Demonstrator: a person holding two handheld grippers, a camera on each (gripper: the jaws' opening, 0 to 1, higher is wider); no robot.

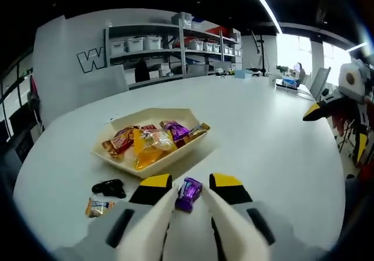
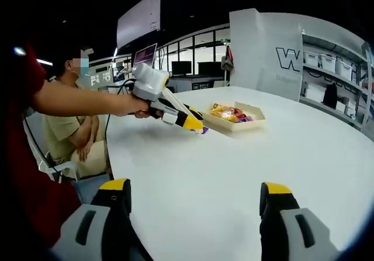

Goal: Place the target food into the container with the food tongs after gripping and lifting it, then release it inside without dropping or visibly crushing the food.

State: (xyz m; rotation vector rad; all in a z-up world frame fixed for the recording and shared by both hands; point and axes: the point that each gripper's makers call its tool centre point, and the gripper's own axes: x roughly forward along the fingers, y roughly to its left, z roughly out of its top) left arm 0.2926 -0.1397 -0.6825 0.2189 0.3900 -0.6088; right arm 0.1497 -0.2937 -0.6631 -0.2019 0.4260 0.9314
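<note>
A purple-wrapped candy (image 1: 188,194) sits pinched between the white tong blades of my left gripper (image 1: 190,183), which is shut on it, close in front of the cream paper tray (image 1: 156,169). Several wrapped snacks (image 1: 151,141) lie in the tray. In the right gripper view the left gripper (image 2: 197,125) is held by a person's hand, with the purple candy (image 2: 203,131) at its tip a little above the table and just short of the tray (image 2: 235,125). My right gripper (image 2: 196,188) stands wide open over bare table, well away from the tray.
A small black object (image 1: 109,187) and a loose wrapped snack (image 1: 97,206) lie on the white table (image 1: 274,150) left of the left gripper. A seated person (image 2: 70,135) is beyond the table edge. Shelves with bins (image 1: 169,45) stand far behind.
</note>
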